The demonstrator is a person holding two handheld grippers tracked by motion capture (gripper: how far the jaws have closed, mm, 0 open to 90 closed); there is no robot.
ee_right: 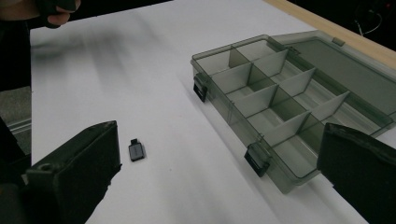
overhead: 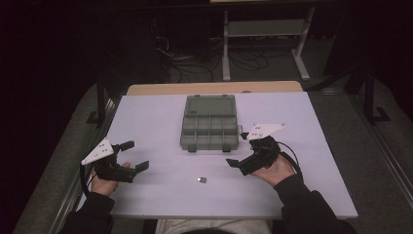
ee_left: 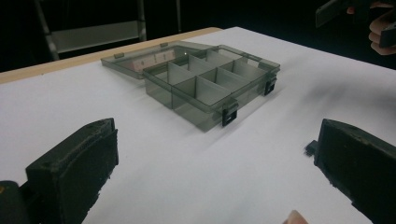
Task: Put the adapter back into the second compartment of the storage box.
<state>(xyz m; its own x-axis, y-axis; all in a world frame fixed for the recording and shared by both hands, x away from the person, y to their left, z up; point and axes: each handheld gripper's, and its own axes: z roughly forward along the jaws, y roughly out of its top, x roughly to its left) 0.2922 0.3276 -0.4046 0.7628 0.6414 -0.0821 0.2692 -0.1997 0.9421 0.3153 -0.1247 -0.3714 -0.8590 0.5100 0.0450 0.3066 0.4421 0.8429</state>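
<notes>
- The left tongs (overhead: 138,155) sit at about eight o'clock on the white table (overhead: 146,117), held in the person's left hand (overhead: 104,184); their jaws are spread wide with nothing between them, pointing toward three o'clock.
- In the left gripper view the same jaws stand far apart at the bottom corners, bare table between them.
- The small dark stick (overhead: 201,180), like a little USB plug, lies flat on the table at about six o'clock, between the two tongs and touching neither; in the right gripper view it (ee_right: 136,150) rests just beside the left-hand jaw.
- The grey see-through box (overhead: 210,131) sits at the table's middle, toward twelve o'clock from the stick and well apart from it; its lid (overhead: 210,105) is folded back flat, and the compartments look empty.
- The right tongs (overhead: 237,150) hover at about four o'clock, just beside the box's near right corner, in the right hand (overhead: 275,169); the jaws are spread, gripping nothing.
</notes>
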